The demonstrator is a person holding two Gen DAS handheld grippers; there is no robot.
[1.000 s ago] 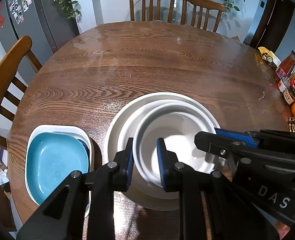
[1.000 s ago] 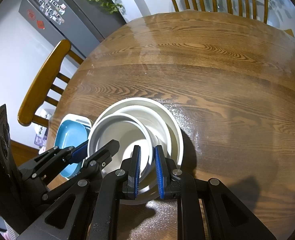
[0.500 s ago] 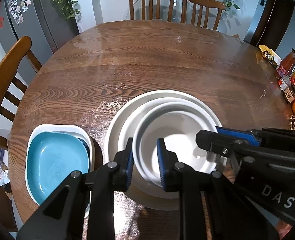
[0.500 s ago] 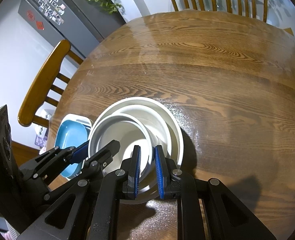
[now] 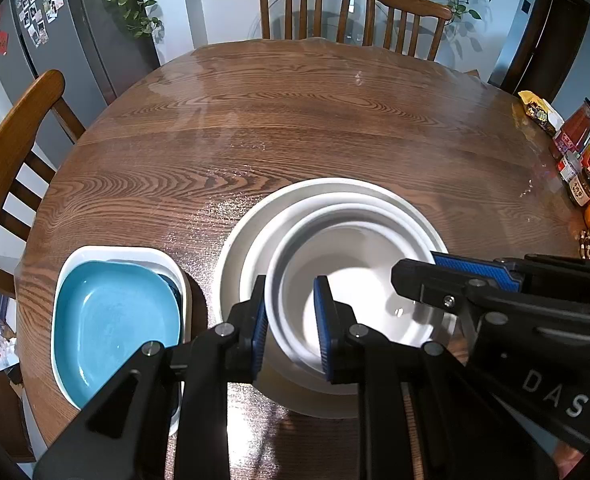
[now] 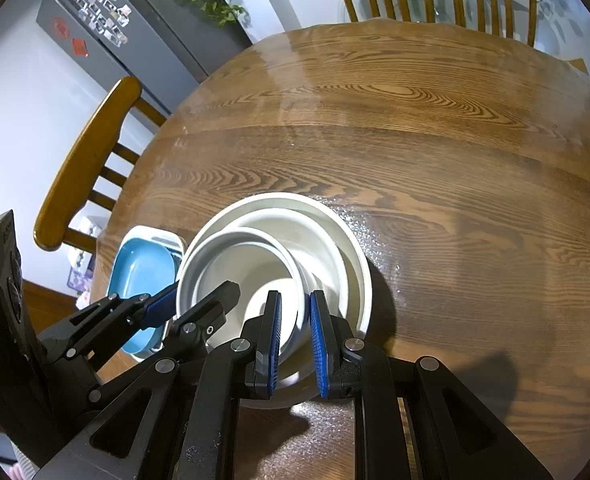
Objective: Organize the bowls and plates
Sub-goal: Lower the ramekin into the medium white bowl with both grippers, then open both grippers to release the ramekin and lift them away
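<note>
R gripper (image 6: 295, 336) clamped on inner white bowl (image 6: 231, 264) rim, L gripper (image 6: 193, 300) opposite

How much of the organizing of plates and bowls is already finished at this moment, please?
Mostly done, it seems. Done: the blue plate lies in the white square plate, and two white dishes are nested on the table. In hand: the left tool and right tool both grip the rim of the small white bowl inside that stack. Left: release it.

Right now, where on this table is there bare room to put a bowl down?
The far half of the table, from the white bowls to the chairs, is bare. Crowded: the blue plate at left, jars along the right edge.
</note>
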